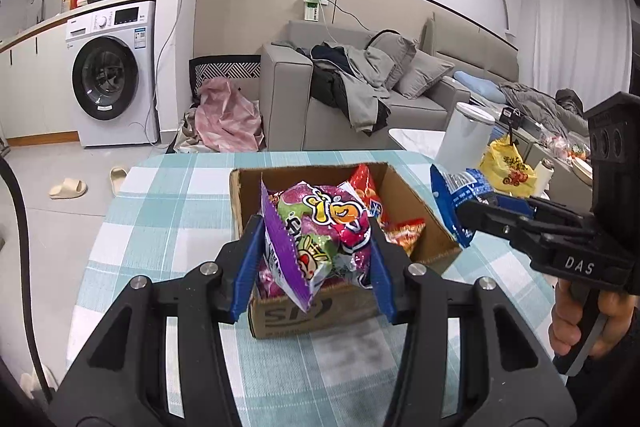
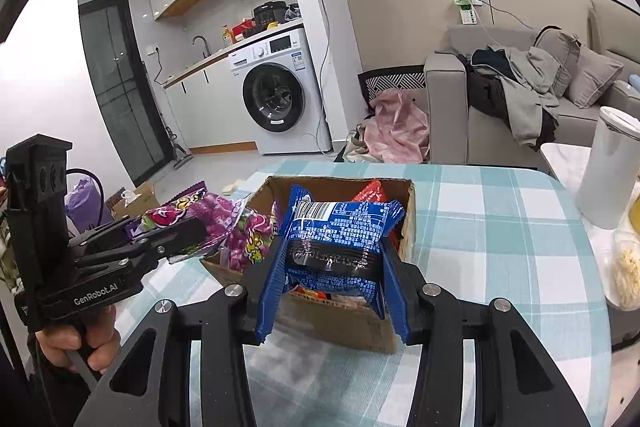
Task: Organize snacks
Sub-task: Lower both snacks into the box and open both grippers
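Note:
An open cardboard box (image 1: 424, 203) (image 2: 409, 223) of snack packets stands on the checked tablecloth. My left gripper (image 1: 316, 227) (image 2: 200, 227) is shut on a purple snack bag (image 1: 320, 227) (image 2: 208, 211) and holds it over the box's near left side. My right gripper (image 2: 332, 247) (image 1: 466, 211) is shut on a blue snack packet (image 2: 340, 239) (image 1: 456, 195) and holds it above the box's right side. Red and orange packets (image 1: 364, 187) lie inside the box.
The checked tablecloth (image 1: 168, 203) (image 2: 480, 227) covers the table. A white canister (image 2: 608, 167) (image 1: 464, 135) and a yellow bag (image 1: 506, 167) stand at the right. A sofa with clothes (image 1: 360, 87) and a washing machine (image 1: 108, 79) are behind.

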